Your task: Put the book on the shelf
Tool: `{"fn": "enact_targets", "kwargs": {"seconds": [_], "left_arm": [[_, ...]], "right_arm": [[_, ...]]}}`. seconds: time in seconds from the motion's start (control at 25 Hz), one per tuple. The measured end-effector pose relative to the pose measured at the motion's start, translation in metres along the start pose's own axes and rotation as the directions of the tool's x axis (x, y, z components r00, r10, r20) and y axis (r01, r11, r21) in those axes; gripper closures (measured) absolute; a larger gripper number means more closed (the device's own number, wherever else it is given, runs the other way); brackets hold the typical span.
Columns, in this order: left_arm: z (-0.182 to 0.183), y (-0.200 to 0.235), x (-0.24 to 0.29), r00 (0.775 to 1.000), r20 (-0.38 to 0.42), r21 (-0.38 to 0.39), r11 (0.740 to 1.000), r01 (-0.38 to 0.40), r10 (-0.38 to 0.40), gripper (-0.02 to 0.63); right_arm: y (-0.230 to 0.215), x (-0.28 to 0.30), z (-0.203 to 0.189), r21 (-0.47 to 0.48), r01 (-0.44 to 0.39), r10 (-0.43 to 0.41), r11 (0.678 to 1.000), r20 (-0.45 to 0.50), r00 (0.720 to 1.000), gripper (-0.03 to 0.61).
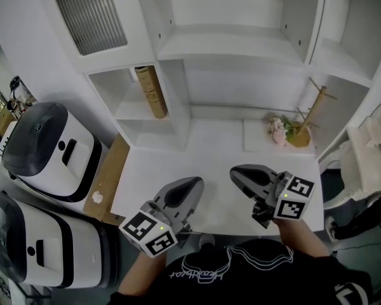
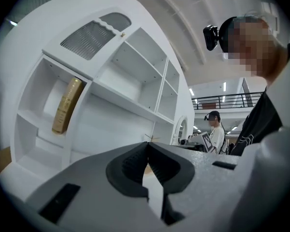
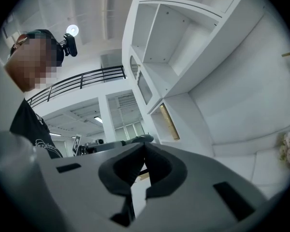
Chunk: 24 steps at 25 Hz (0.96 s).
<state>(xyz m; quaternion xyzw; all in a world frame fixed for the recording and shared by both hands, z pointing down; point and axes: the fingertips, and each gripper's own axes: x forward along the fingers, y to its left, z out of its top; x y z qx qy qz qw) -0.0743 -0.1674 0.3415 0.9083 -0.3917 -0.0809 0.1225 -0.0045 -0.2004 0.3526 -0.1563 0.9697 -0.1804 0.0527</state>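
Tan book [image 1: 151,91] leans upright in the white shelf unit [image 1: 228,43].
The grey left gripper [image 1: 192,184] and right gripper [image 1: 239,173] hover above the white table [image 1: 178,161], jaws clenched together, empty.

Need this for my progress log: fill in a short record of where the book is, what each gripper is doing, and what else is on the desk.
book: tan, leaning inside a left-hand compartment of the shelf
left gripper: jaws together, nothing between them
right gripper: jaws together, nothing between them
gripper position: both over the near part of the white desk, apart from the book
also on desk: pink flowers beside a wooden stand, far right
task state: book appears to be on the shelf already
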Motion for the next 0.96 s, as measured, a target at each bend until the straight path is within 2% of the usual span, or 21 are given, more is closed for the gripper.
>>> {"fn": "enact_targets", "kwargs": {"seconds": [0.2,0.96], "left_arm": [[0.001,-0.009,0.002,1.000,0.006,0.000,1.000,0.005,-0.005,0.611],[-0.022,-0.012,-0.005,0.998,-0.005,0.021,0.998,-0.064,0.065,0.609]], "right_arm": [[0.004,-0.007,0.002,0.000,-0.004,0.004,1.000,0.013,1.000,0.572],[0.010,-0.016,-0.018,0.010,-0.028,0.028,1.000,0.000,1.000,0.572]]}}
